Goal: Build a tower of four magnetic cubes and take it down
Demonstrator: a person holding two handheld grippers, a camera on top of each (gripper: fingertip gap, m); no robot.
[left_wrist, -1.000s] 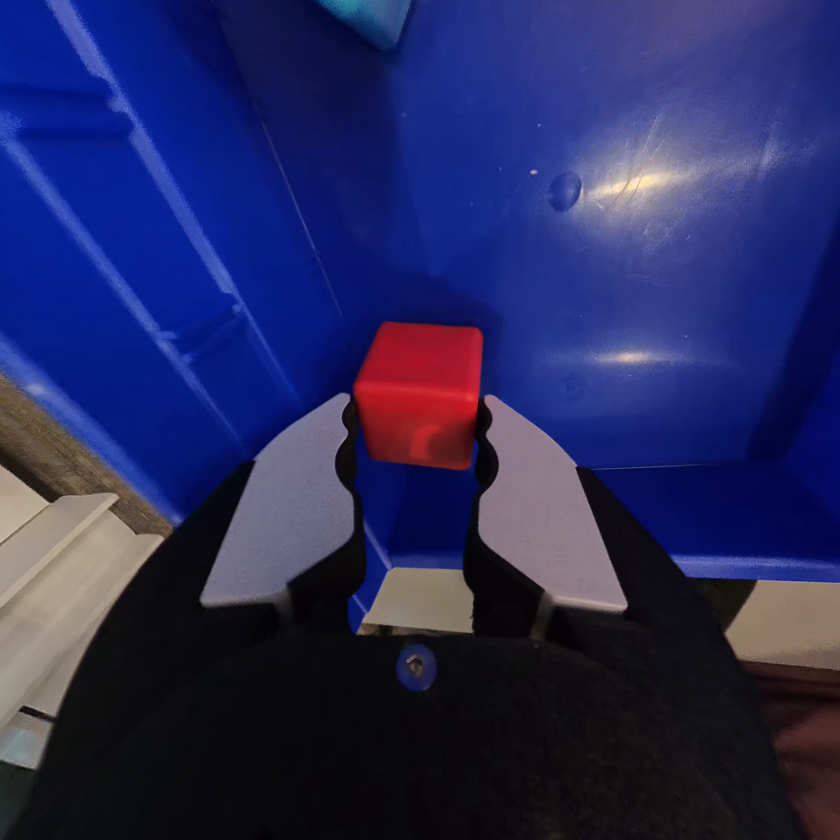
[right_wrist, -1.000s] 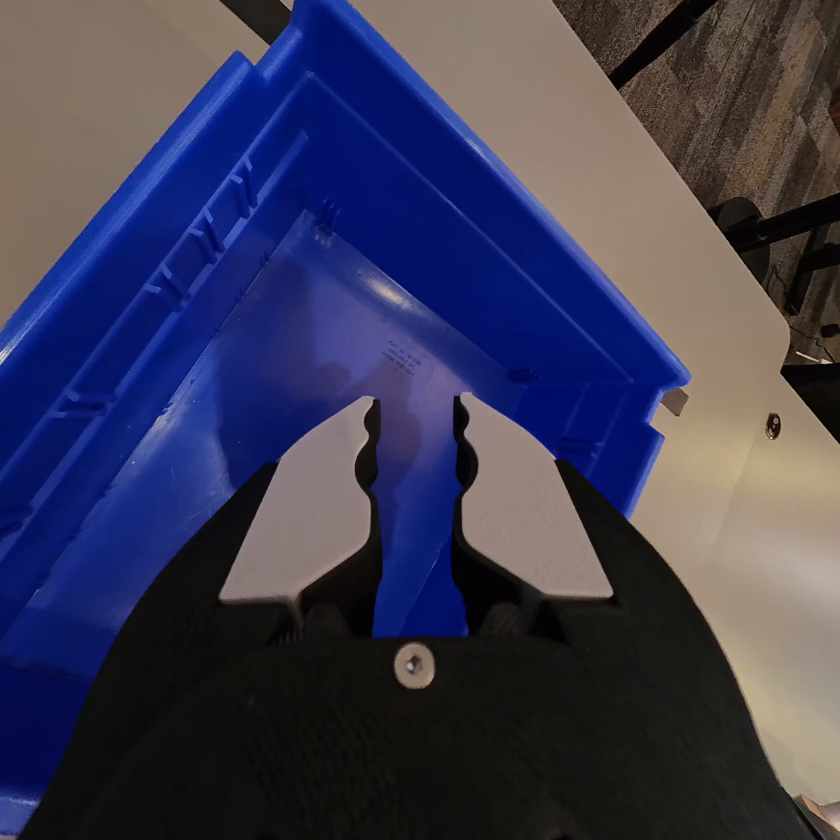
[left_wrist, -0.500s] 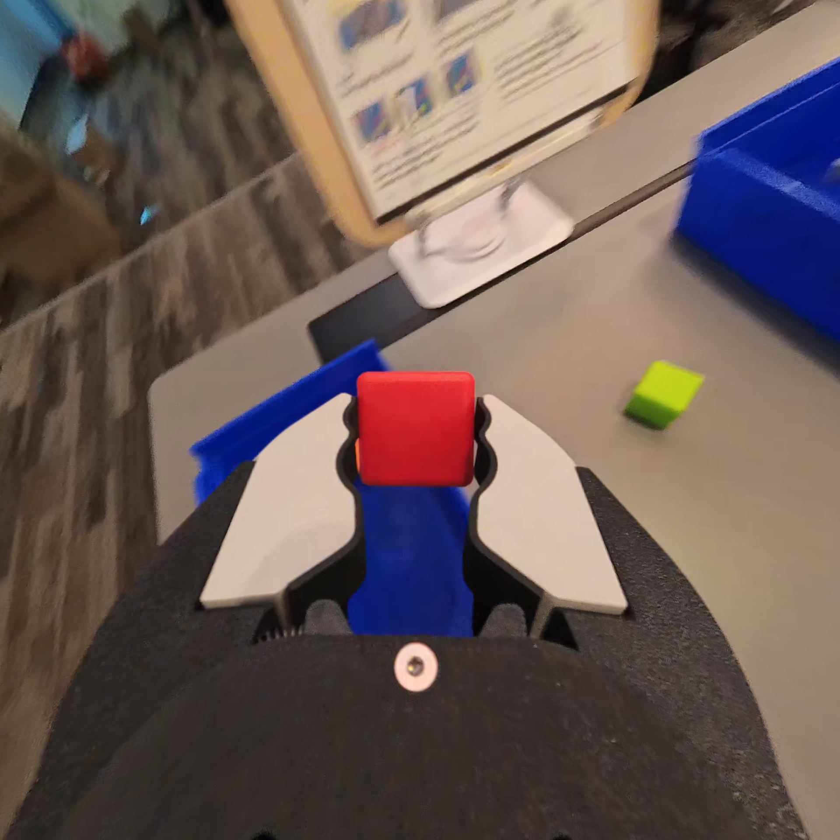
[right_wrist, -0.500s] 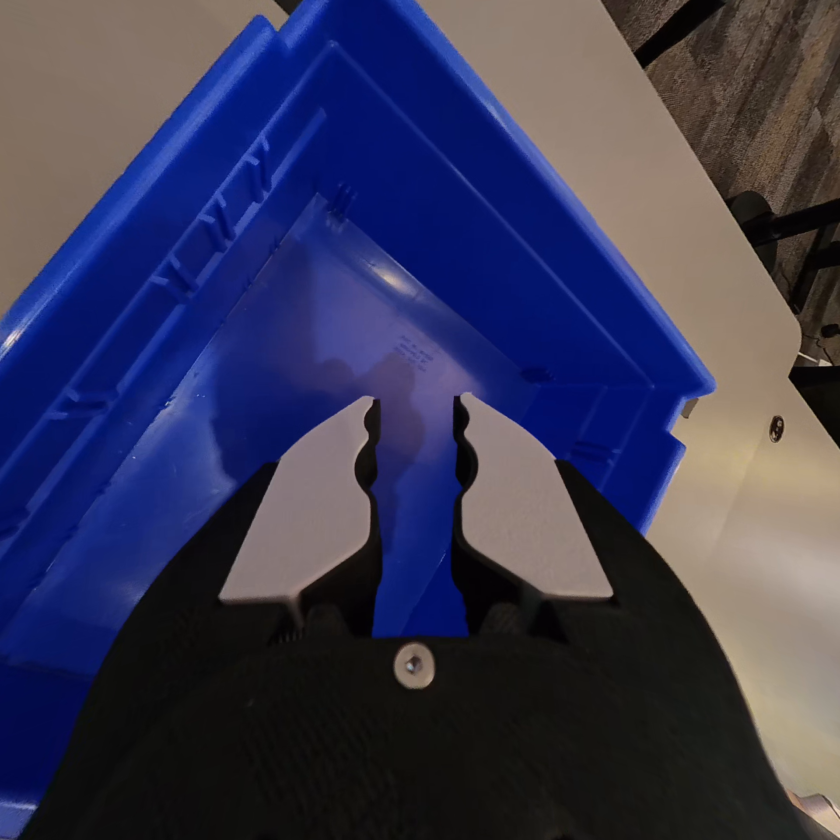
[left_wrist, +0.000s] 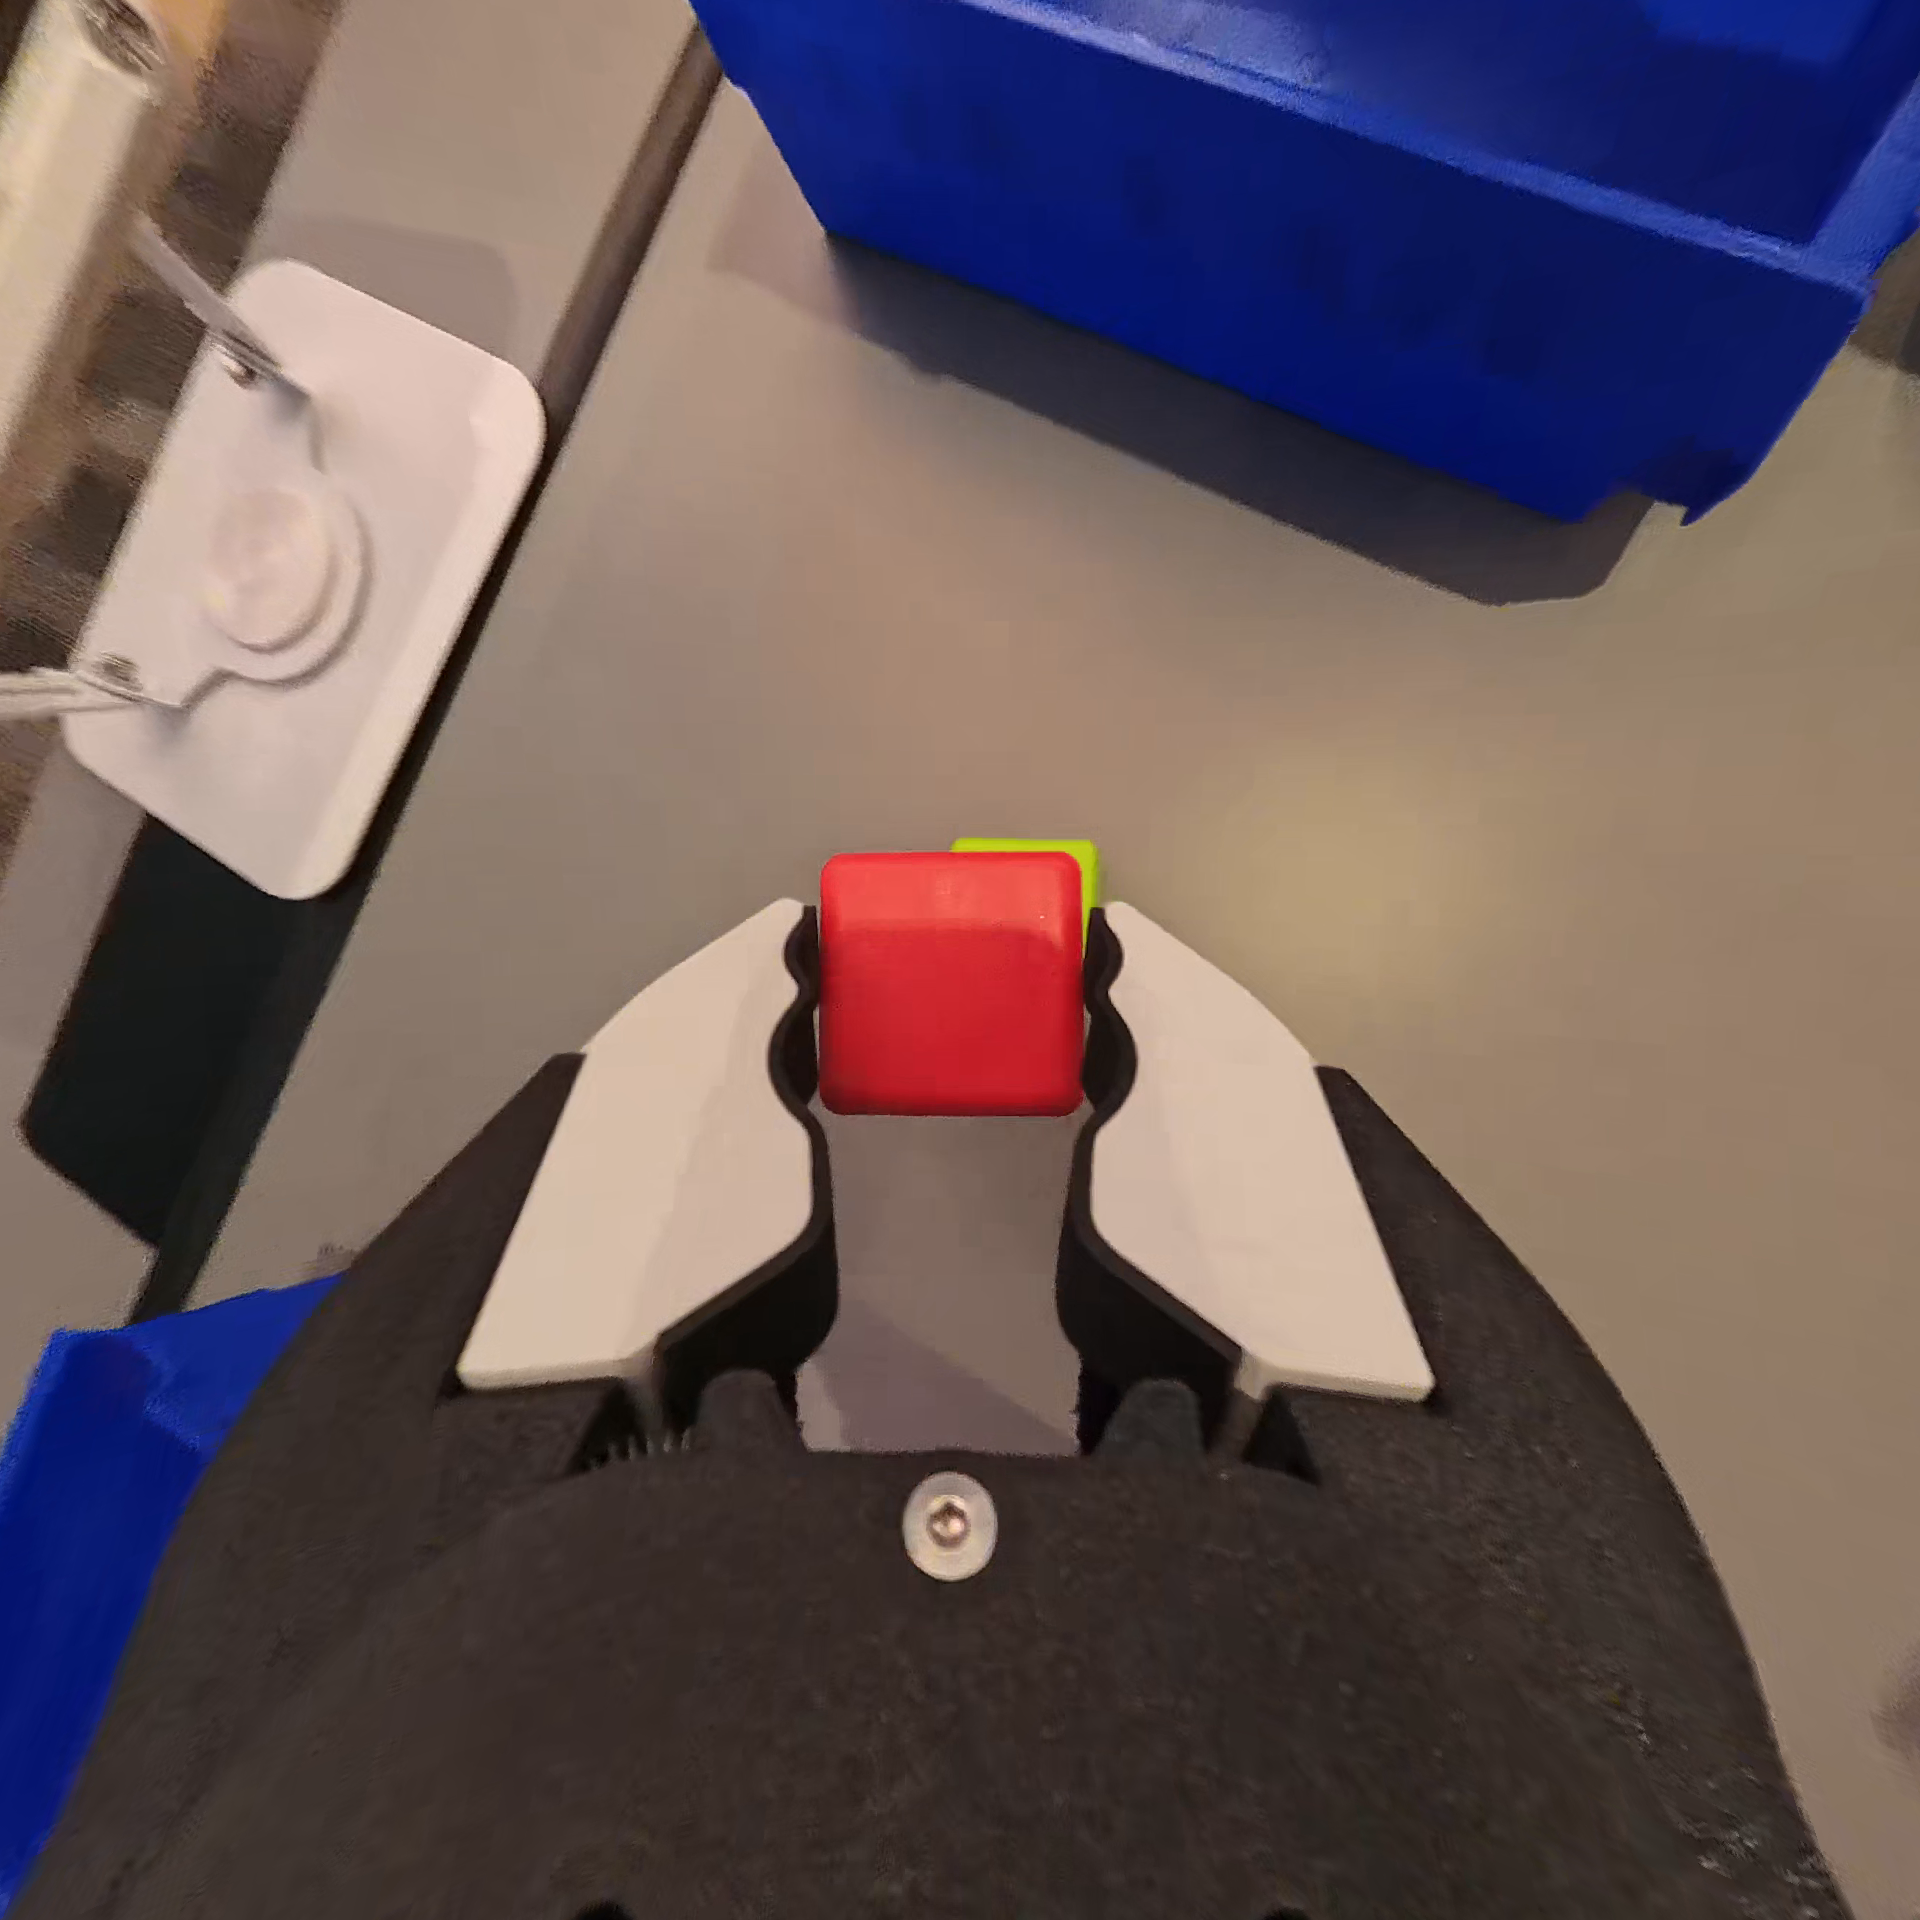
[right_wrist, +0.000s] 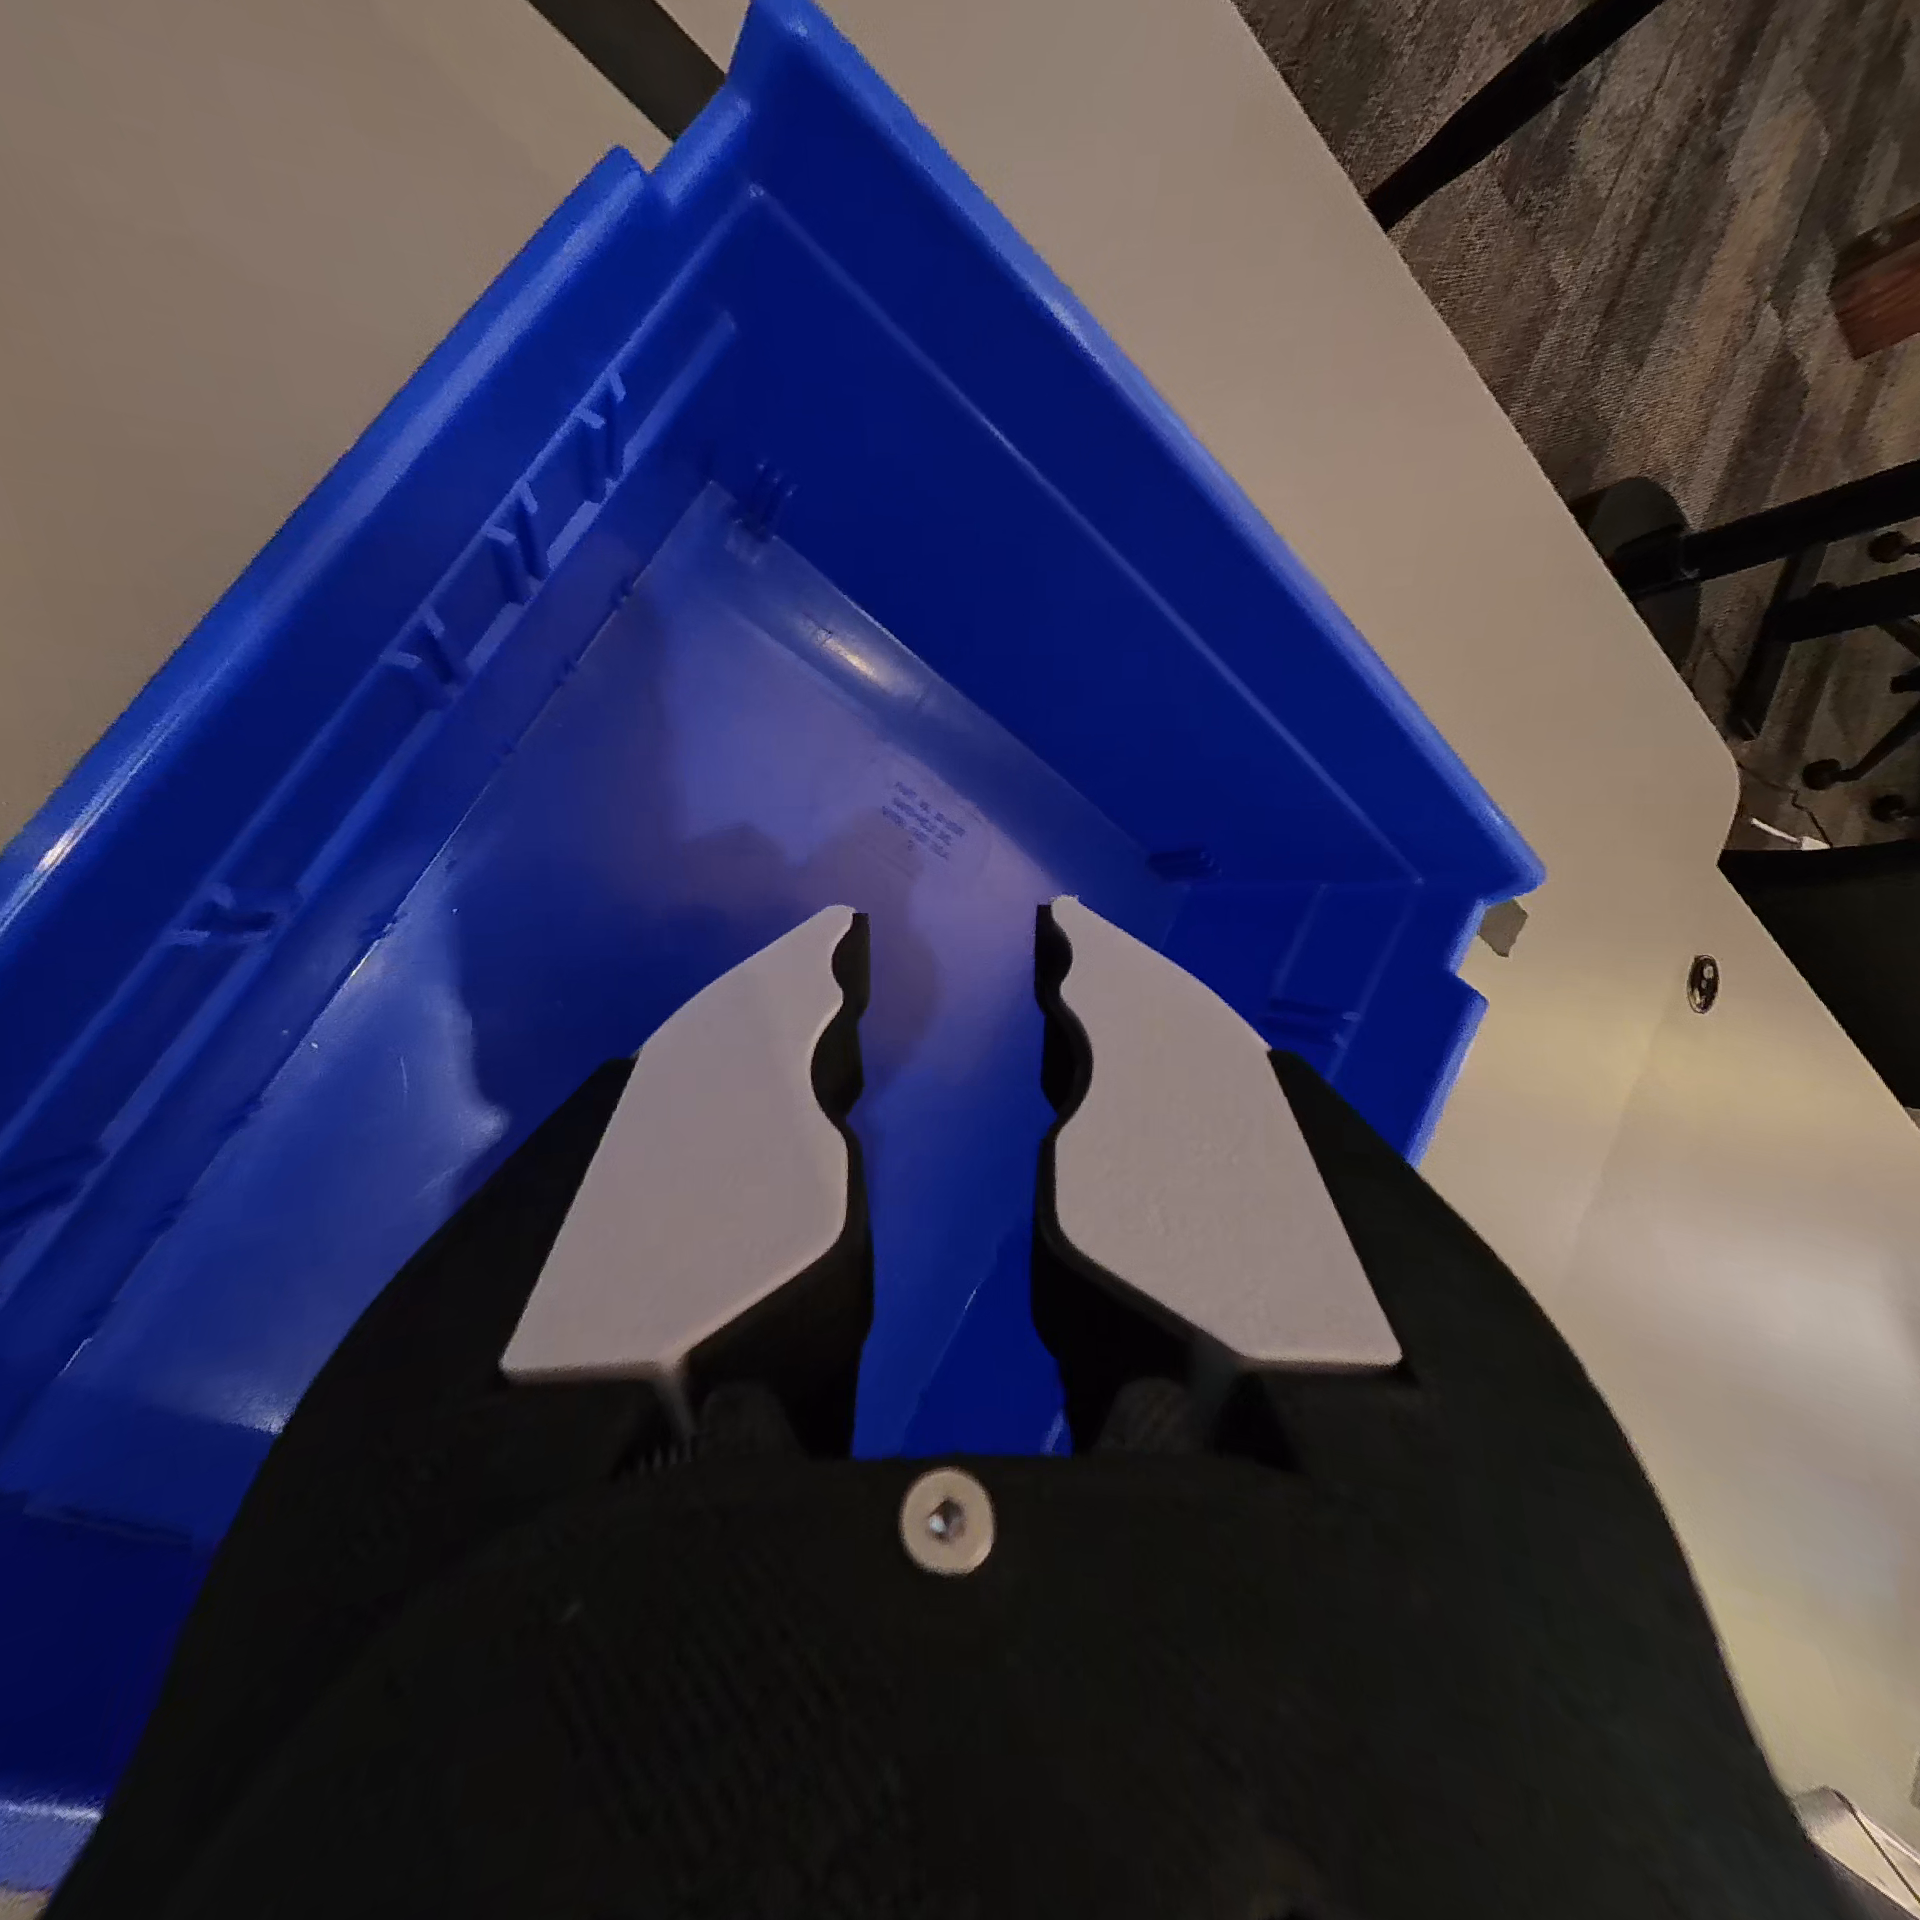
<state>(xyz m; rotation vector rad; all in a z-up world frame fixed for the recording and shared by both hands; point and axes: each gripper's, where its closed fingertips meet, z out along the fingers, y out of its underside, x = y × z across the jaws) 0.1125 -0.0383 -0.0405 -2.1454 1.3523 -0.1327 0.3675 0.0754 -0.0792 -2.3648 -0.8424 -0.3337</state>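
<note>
Pinching a glossy red plastic cube (left_wrist: 951,987) by opposite flat faces, the left gripper (left_wrist: 951,977) holds it above the lime-green cube (left_wrist: 1081,868) on the grey table (left_wrist: 1351,831). Judged light, rigid, slippery; the flat-face grip appears suitable. Right gripper (right_wrist: 945,935) is spread, empty, over a blue bin (right_wrist: 935,364).

The cube (left_wrist: 951,987) in the left gripper (left_wrist: 951,997) is plain glossy red; a sliver of lime green cube (left_wrist: 1081,868) peeks out behind it; the fingers (left_wrist: 665,1174) are pale grey faced, edged in black, on a matte black body; the table (left_wrist: 1351,831) is flat beige-grey; the bin (left_wrist: 1299,239) beyond is solid royal blue; the stand base (left_wrist: 281,582) at the left is white. The right gripper (right_wrist: 945,997) shows the same grey and black; the bin (right_wrist: 935,436) under it is deep blue; the floor (right_wrist: 1683,208) is mottled grey-brown carpet.
</note>
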